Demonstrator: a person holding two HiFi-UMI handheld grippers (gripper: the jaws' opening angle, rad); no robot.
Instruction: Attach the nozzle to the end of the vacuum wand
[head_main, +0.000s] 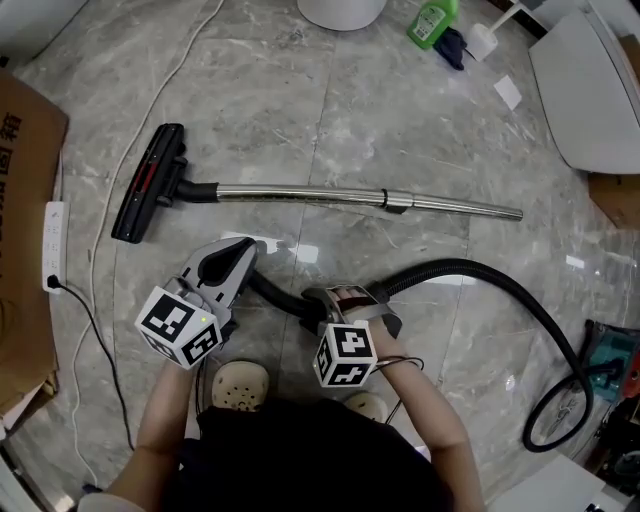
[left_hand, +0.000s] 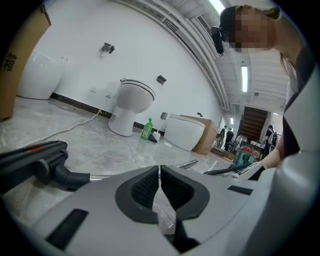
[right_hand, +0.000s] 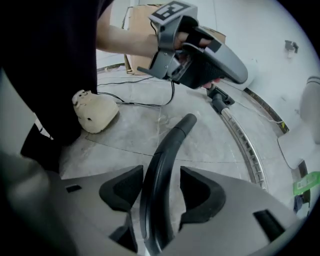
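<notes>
The flat black floor nozzle (head_main: 148, 183) lay at the left end of the chrome vacuum wand (head_main: 300, 193); near the wand, the right tool (right_hand: 161, 192) gaped astride a stiff, likely slick black hose end (right_hand: 167, 150), best gripped at its bend, the left tool (left_hand: 160, 187) closed and empty.

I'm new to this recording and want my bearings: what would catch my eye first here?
A long metal vacuum wand lies across the marble floor, a black floor nozzle at its left end in the head view. Closer in, the right gripper stands open astride a curved black hose handle, while the left gripper is shut and empty. A thick black hose loops away to the right.
</notes>
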